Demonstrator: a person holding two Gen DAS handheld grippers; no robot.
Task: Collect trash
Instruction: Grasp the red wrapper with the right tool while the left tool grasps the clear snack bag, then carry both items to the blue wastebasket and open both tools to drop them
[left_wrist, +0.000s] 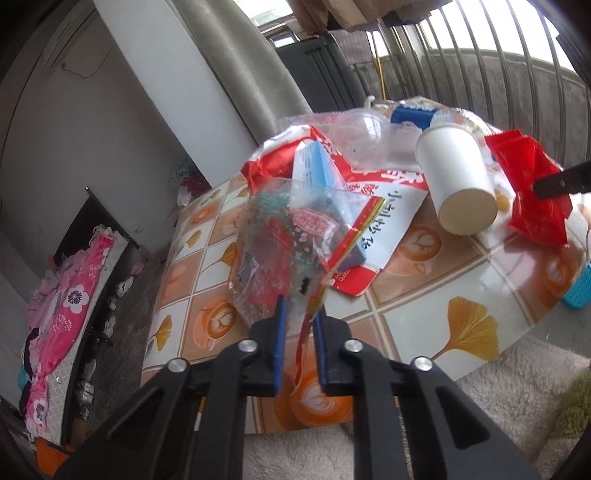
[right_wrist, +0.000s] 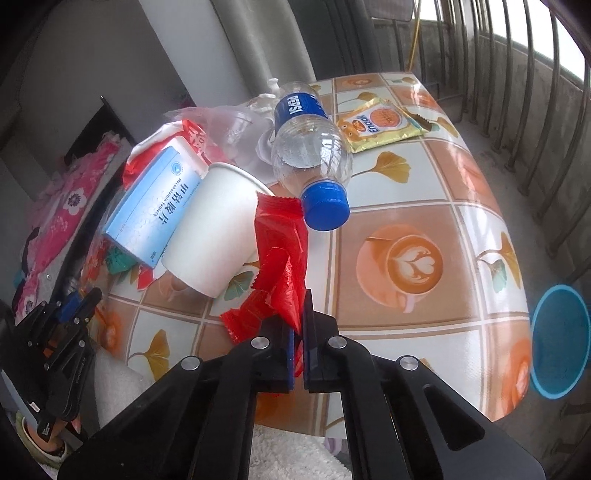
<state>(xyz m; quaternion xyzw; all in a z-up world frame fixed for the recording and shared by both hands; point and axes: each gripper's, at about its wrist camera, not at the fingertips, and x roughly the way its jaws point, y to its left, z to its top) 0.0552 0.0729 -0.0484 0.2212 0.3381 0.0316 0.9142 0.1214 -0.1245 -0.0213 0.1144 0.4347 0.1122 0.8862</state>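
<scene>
Left gripper (left_wrist: 300, 314) jaws clenched on the clear printed bag (left_wrist: 280, 243); right gripper (right_wrist: 300, 325) jaws clenched on the red wrapper (right_wrist: 282, 258). Both items rise straight ahead of their jaws, above the tabletop (right_wrist: 424, 332); blue bin (right_wrist: 559, 339) lies nearer the right hand

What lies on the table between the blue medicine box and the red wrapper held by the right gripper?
A white paper cup on its side, seen in the right wrist view.
</scene>
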